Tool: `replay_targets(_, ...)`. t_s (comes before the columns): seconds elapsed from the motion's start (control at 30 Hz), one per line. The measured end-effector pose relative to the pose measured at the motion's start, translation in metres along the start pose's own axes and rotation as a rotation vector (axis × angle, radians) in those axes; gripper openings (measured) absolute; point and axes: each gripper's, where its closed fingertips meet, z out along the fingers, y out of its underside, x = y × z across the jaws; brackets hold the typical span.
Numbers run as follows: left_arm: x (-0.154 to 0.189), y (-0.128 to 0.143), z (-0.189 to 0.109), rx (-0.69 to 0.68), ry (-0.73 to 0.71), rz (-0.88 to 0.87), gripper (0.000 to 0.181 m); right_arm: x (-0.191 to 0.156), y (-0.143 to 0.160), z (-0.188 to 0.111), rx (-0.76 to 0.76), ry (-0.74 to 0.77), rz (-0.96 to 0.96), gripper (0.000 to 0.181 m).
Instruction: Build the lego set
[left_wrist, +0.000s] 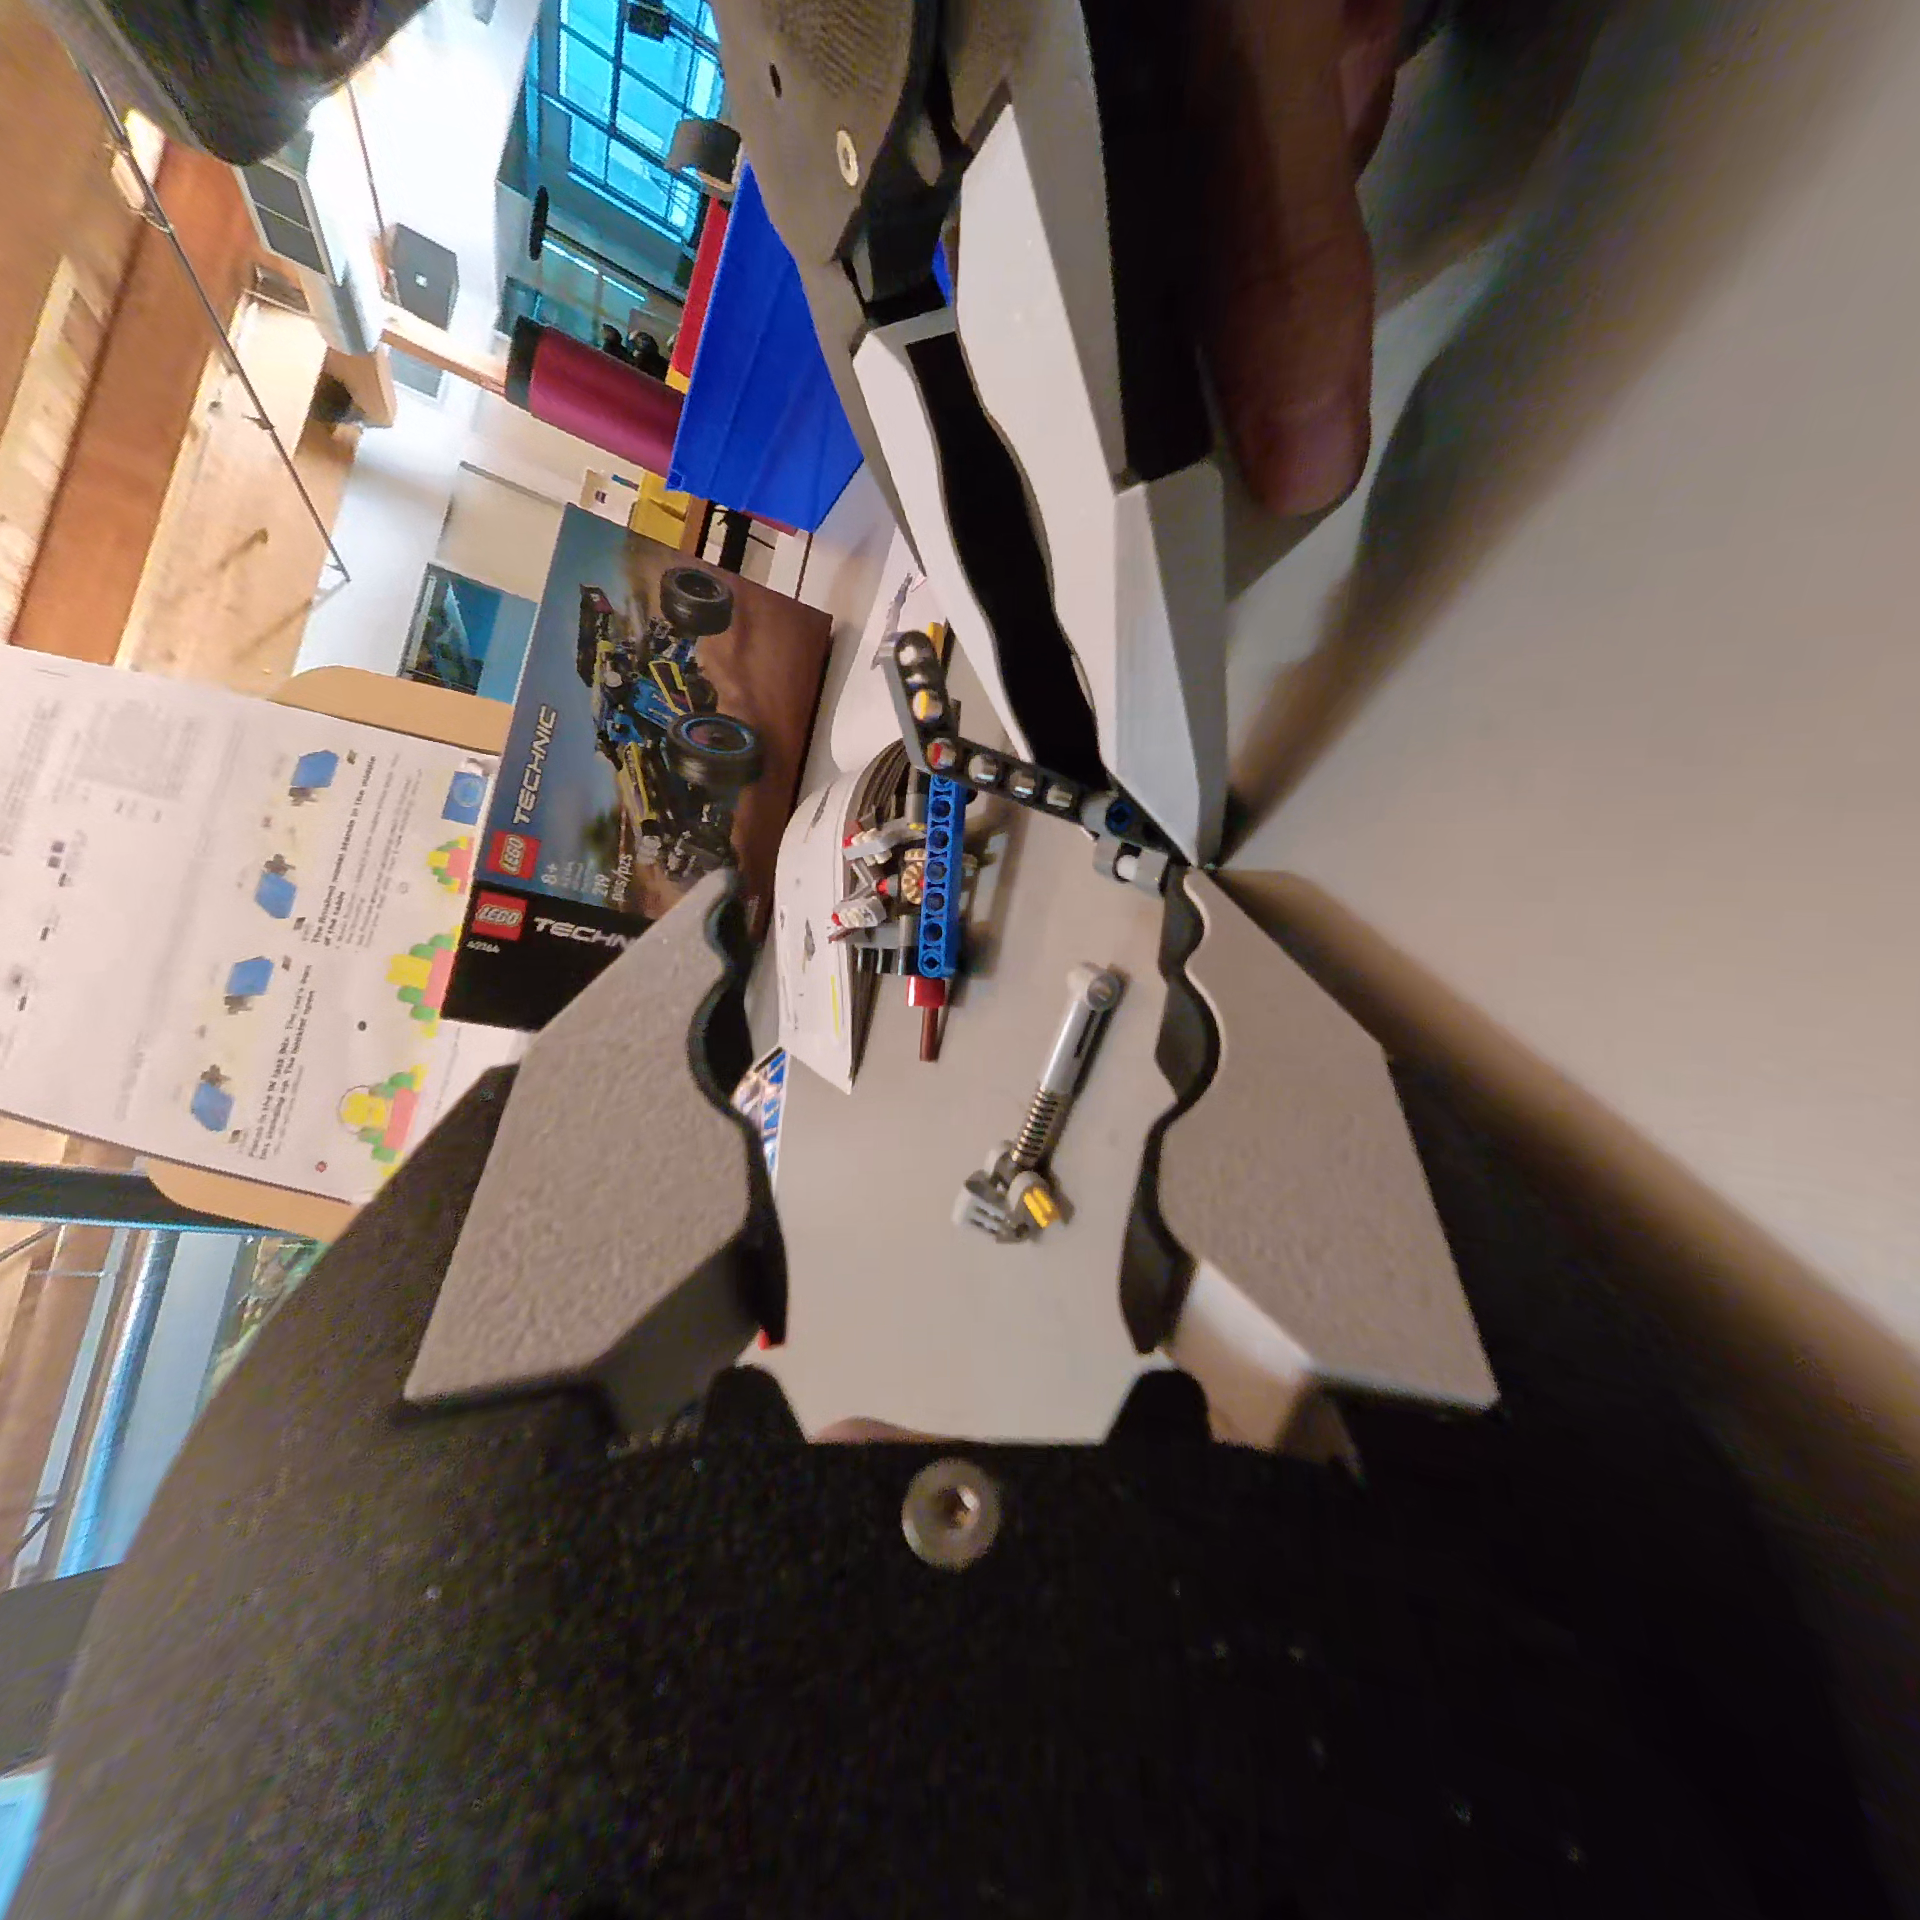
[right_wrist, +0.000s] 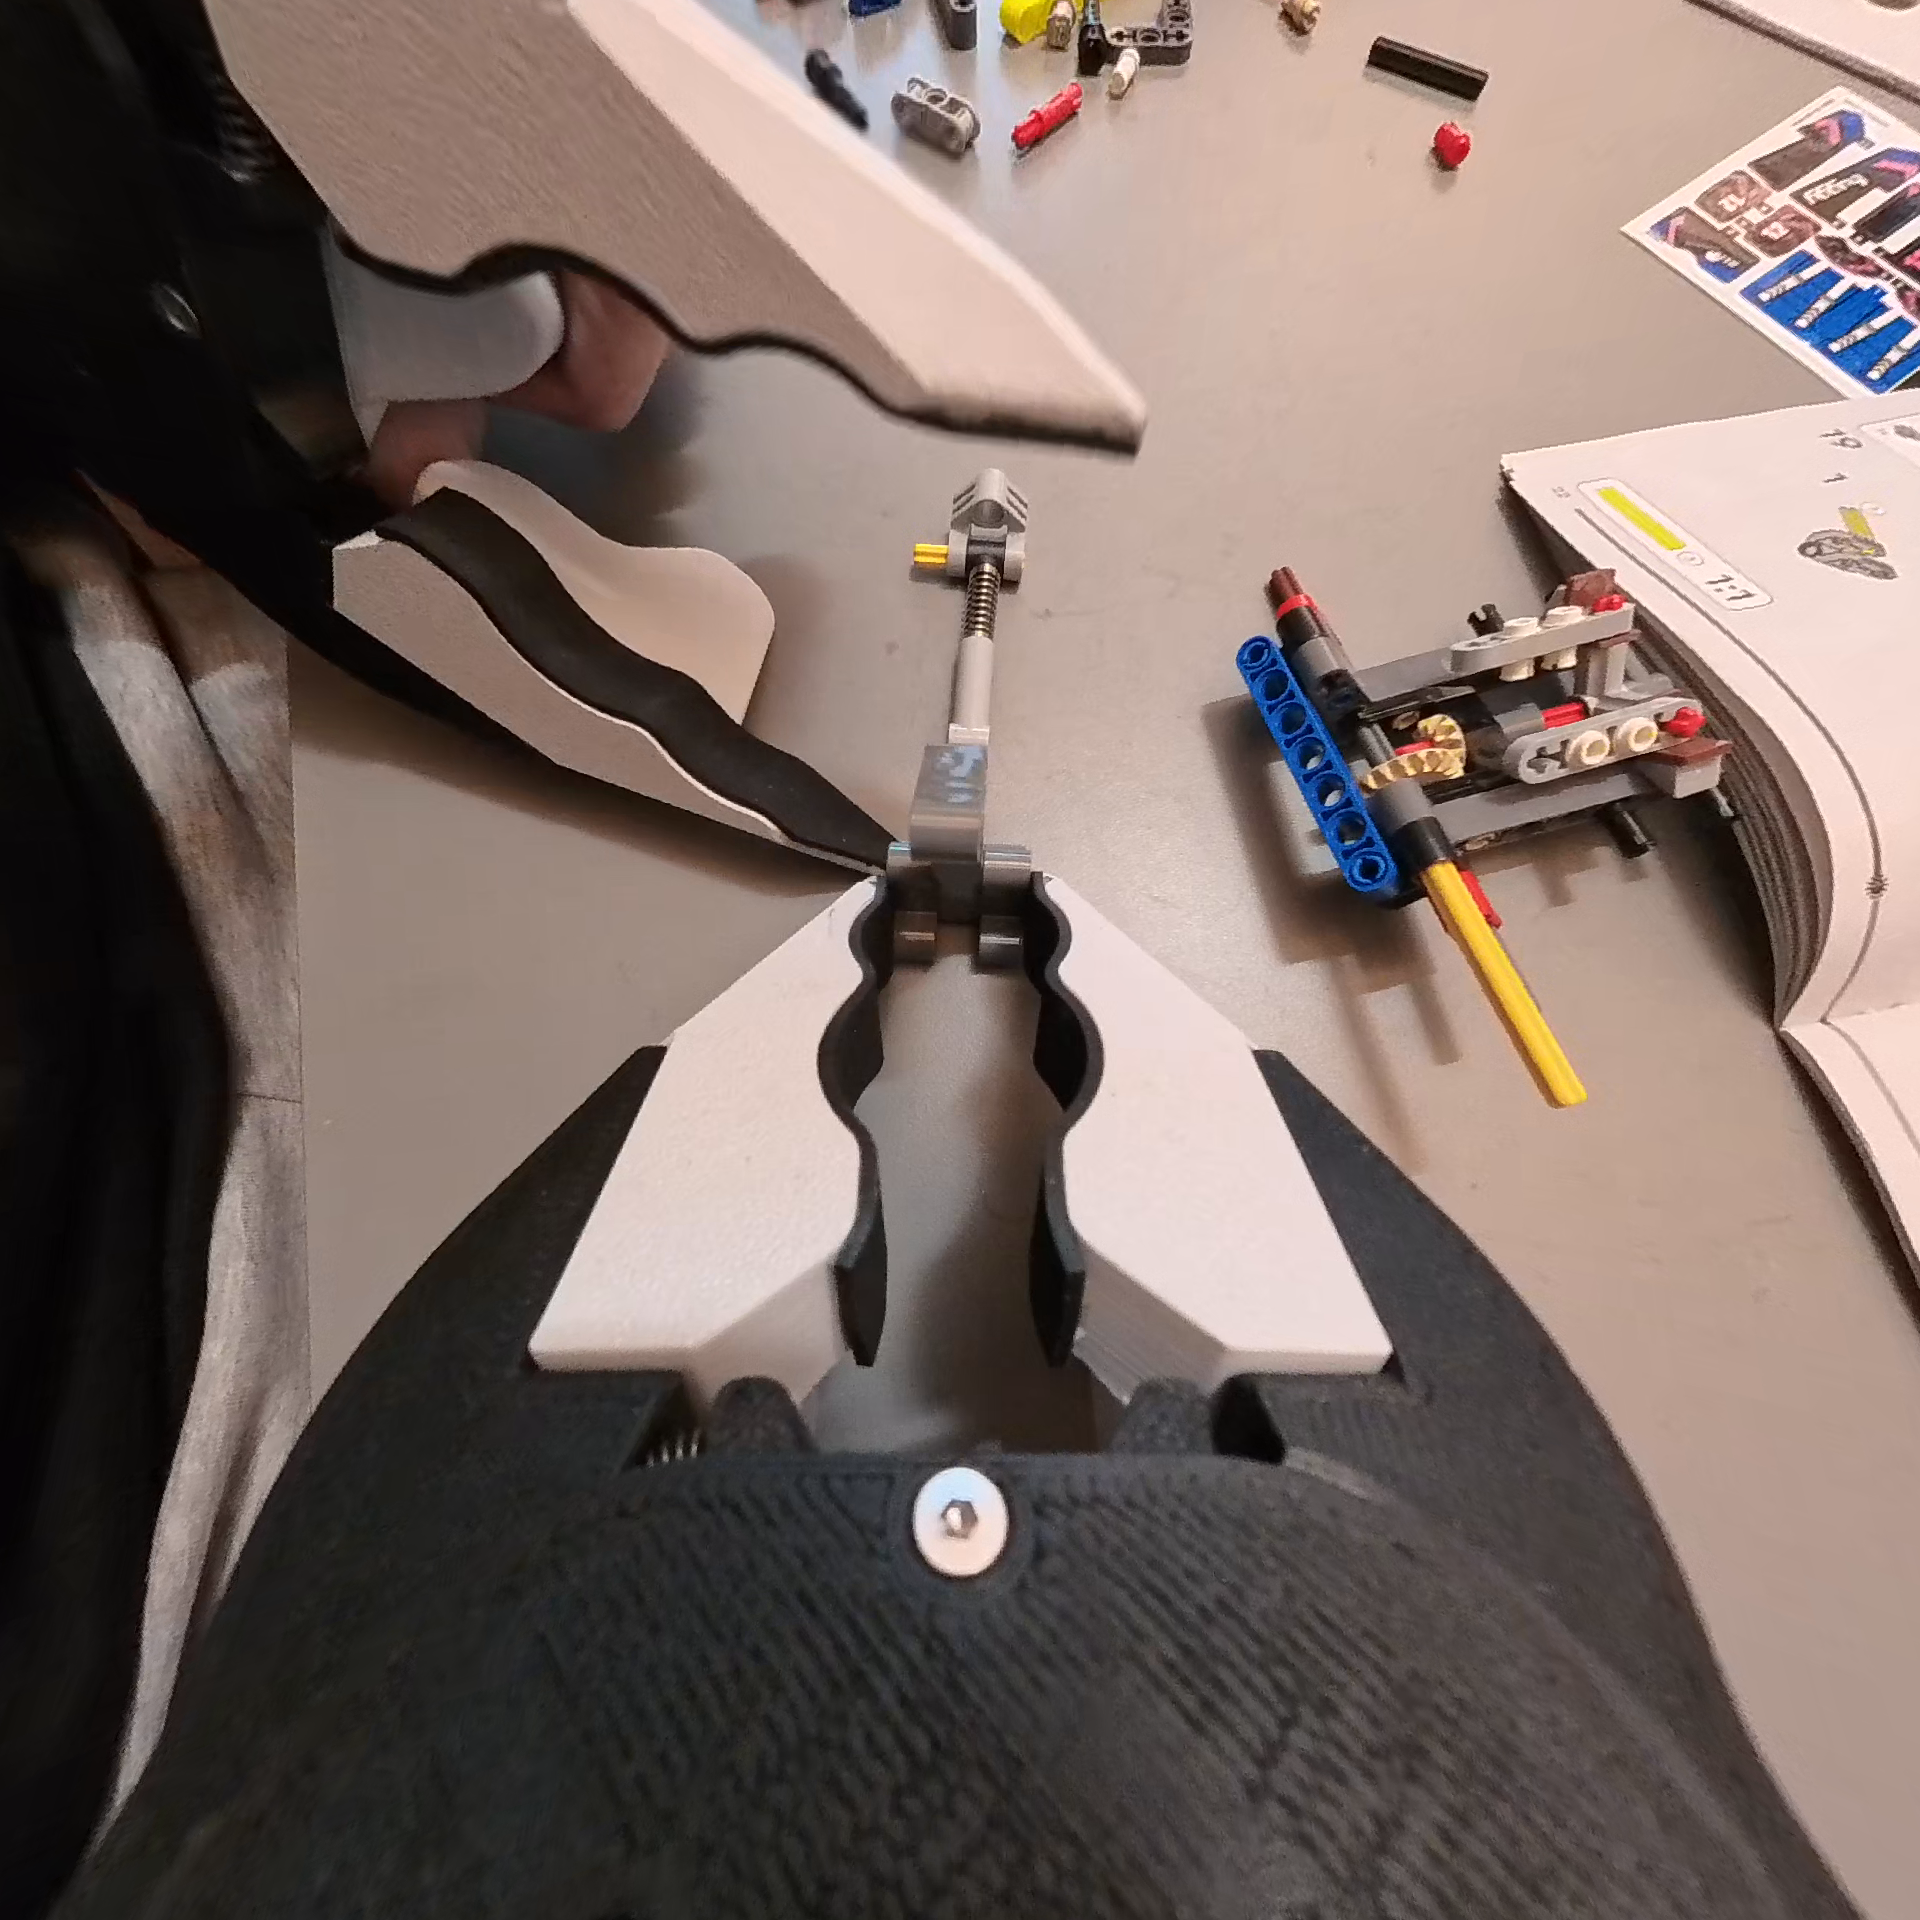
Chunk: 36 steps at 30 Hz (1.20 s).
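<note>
My right gripper (right_wrist: 956, 894) is shut on the end of a dark grey angled beam (left_wrist: 987, 774) with pale pins, and holds it just above the table. A light grey connector (right_wrist: 951, 800) sits on the held end. In the left wrist view the right gripper (left_wrist: 1195, 852) comes in from the top. My left gripper (left_wrist: 961, 878) is wide open and empty. Its fingers straddle a grey shock absorber with a spring (left_wrist: 1039, 1101) that lies on the table (right_wrist: 1299, 364). The shock absorber also shows in the right wrist view (right_wrist: 982, 623). One left fingertip (right_wrist: 831, 821) touches the held piece.
A partial assembly with a blue beam (right_wrist: 1455, 748) and a yellow axle lies against the open instruction booklet (right_wrist: 1818, 727). A sticker sheet (right_wrist: 1808, 239) and several loose parts (right_wrist: 1039, 62) lie farther off. The set's box (left_wrist: 644, 769) and a printed sheet (left_wrist: 208, 914) stand behind.
</note>
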Motion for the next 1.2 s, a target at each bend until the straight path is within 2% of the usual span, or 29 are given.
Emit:
replay_targets(0.17, 0.012, -0.001, 0.004, 0.005, 0.048, 0.057, 0.044, 0.005, 0.0, 0.0, 0.0, 0.017, 0.029, 0.023)
replay_targets(0.27, 0.007, 0.0, 0.006, 0.016, 0.066, -0.015, 0.06, 0.004, 0.0, 0.0, 0.0, 0.021, 0.021, 0.023)
replay_targets(0.4, 0.015, -0.001, 0.005, 0.009, 0.066, 0.06, 0.036, 0.006, 0.0, -0.001, 0.0, 0.024, 0.034, 0.023)
replay_targets(0.47, 0.003, -0.001, 0.005, 0.017, 0.007, 0.023, 0.052, 0.007, 0.0, -0.001, 0.0, 0.027, 0.03, 0.023)
replay_targets(0.53, -0.01, 0.0, 0.004, 0.023, -0.064, -0.013, 0.081, 0.007, 0.0, -0.001, -0.001, 0.042, 0.015, 0.023)
replay_targets(0.67, -0.015, 0.0, 0.001, 0.023, -0.123, -0.002, 0.09, 0.009, -0.001, -0.002, 0.008, 0.14, -0.081, 0.023)
replay_targets(0.8, -0.015, -0.003, -0.001, 0.04, -0.146, 0.042, 0.091, 0.007, -0.005, -0.004, 0.028, 0.233, -0.21, 0.023)
replay_targets(0.93, -0.012, -0.005, -0.004, 0.059, -0.129, 0.029, 0.091, 0.002, -0.006, -0.005, 0.048, 0.218, -0.29, 0.023)
replay_targets(1.03, -0.003, -0.005, -0.004, 0.036, -0.09, 0.053, 0.08, 0.0, -0.005, -0.005, 0.044, 0.199, -0.289, 0.024)
replay_targets(1.1, 0.004, -0.005, -0.003, 0.016, -0.061, 0.082, 0.066, 0.0, -0.005, -0.004, 0.042, 0.194, -0.286, 0.024)
replay_targets(1.2, 0.008, -0.003, -0.001, 0.018, -0.009, 0.058, 0.057, 0.0, -0.005, -0.004, 0.039, 0.2, -0.29, 0.024)
